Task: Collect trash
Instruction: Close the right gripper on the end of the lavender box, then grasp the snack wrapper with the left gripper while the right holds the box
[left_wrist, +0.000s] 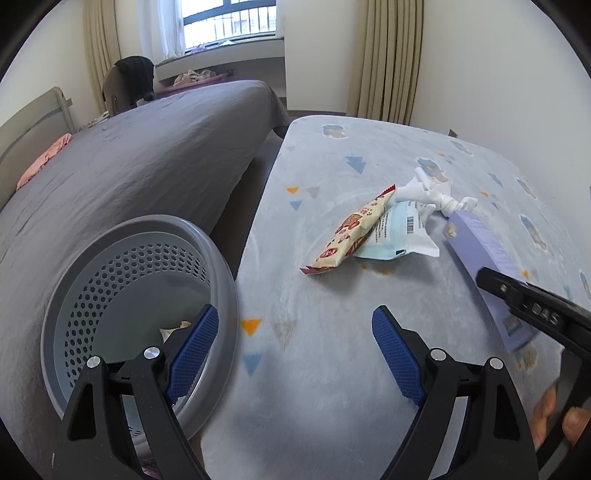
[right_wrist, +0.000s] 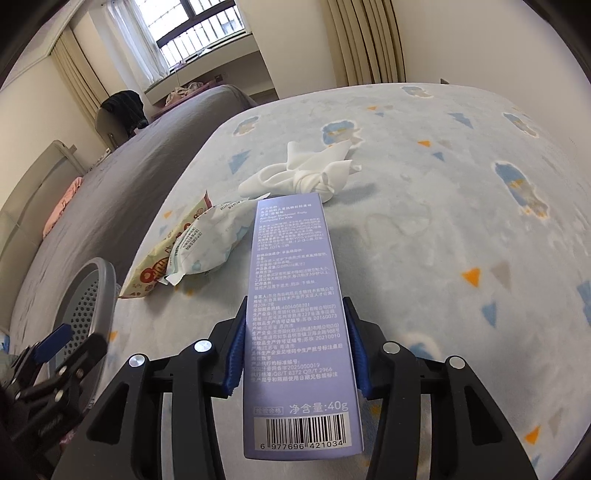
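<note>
My right gripper is shut on a long purple toothpaste box, held flat above the blanket; the box also shows in the left wrist view. My left gripper is open and empty, between the grey perforated bin and the trash pile. The pile holds a cream and red snack wrapper, a white and blue packet and a crumpled white tissue. The bin holds a scrap at its bottom.
The trash lies on a light blue patterned blanket over a low bed. A bed with a grey sheet stands to the left, with a narrow gap between. Curtains, a window and a chair with dark clothes are at the back.
</note>
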